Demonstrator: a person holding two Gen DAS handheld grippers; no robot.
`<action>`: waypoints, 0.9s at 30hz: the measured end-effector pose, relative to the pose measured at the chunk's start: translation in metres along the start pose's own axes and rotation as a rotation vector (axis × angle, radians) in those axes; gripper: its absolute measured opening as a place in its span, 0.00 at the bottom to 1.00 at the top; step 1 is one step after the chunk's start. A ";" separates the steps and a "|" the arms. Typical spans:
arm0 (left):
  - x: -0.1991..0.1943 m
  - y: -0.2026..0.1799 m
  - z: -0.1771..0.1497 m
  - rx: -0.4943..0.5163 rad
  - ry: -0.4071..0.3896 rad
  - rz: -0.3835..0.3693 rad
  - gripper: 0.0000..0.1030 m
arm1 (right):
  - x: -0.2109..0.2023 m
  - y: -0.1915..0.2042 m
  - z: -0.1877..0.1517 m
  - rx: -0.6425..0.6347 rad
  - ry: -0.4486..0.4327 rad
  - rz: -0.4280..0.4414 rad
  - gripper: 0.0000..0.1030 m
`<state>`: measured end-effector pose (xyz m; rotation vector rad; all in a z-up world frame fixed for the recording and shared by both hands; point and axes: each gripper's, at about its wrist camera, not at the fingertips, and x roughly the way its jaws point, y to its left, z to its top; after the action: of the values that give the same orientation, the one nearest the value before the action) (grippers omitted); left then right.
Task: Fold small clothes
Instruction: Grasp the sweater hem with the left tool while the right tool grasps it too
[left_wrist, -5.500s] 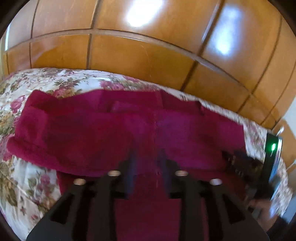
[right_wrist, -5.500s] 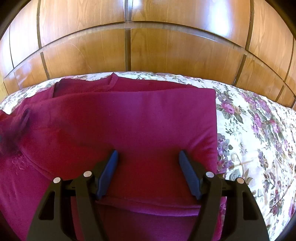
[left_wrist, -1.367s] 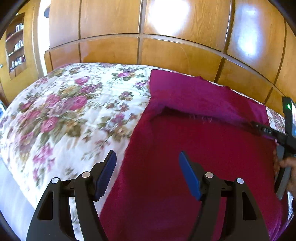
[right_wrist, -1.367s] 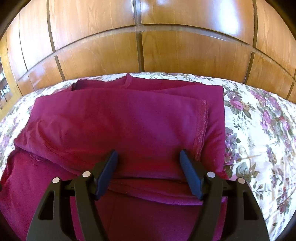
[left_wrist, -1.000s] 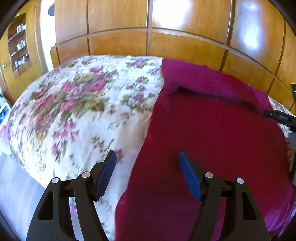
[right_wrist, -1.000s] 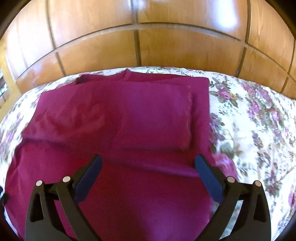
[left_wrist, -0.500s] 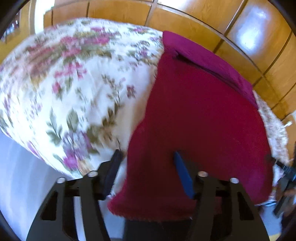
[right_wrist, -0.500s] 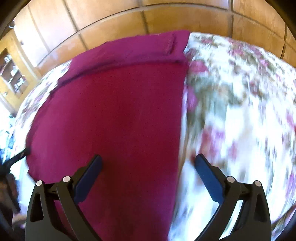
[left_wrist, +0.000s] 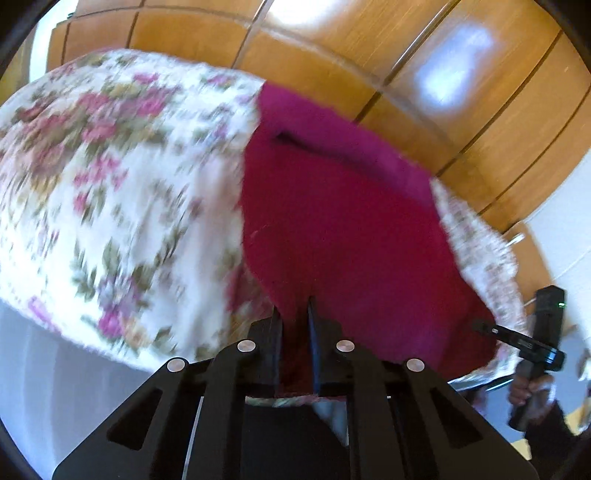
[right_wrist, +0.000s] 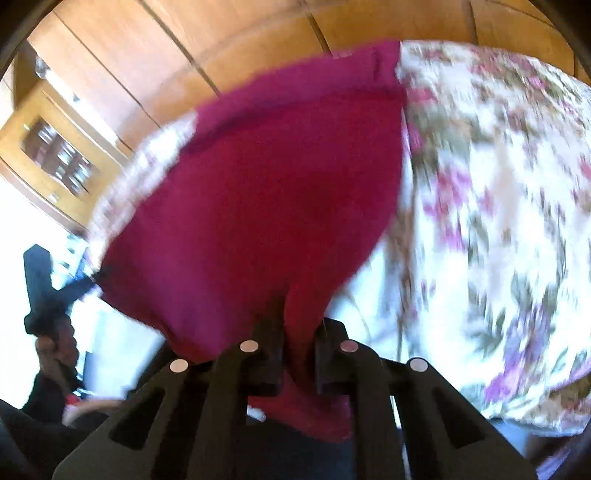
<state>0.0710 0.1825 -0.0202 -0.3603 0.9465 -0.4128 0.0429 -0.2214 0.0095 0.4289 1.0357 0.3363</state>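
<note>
A magenta garment lies on the floral bed, its far end folded over near the wooden wall. My left gripper is shut on the garment's near left corner at the bed's front edge. My right gripper is shut on the garment at its near right corner. Each gripper shows in the other's view: the right one at the far right of the left wrist view, the left one at the far left of the right wrist view. Both views are blurred.
The floral bedspread spreads left of the garment and, in the right wrist view, to its right. Wooden wall panels stand behind the bed. A wooden shelf unit stands at far left.
Both grippers moved back from the folded far end to the bed's front edge and went from open to shut on the garment's near corners.
</note>
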 end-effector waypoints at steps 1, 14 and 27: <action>-0.001 -0.002 0.008 -0.003 -0.010 -0.020 0.10 | -0.003 0.000 0.010 0.007 -0.024 0.018 0.10; 0.073 -0.010 0.149 -0.035 -0.082 -0.059 0.10 | 0.034 -0.055 0.131 0.175 -0.121 -0.028 0.17; 0.084 0.058 0.136 -0.164 -0.084 -0.003 0.71 | 0.015 -0.072 0.115 0.182 -0.189 -0.034 0.91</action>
<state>0.2383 0.2072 -0.0333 -0.5245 0.9002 -0.3206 0.1562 -0.2980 0.0133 0.5944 0.8902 0.1681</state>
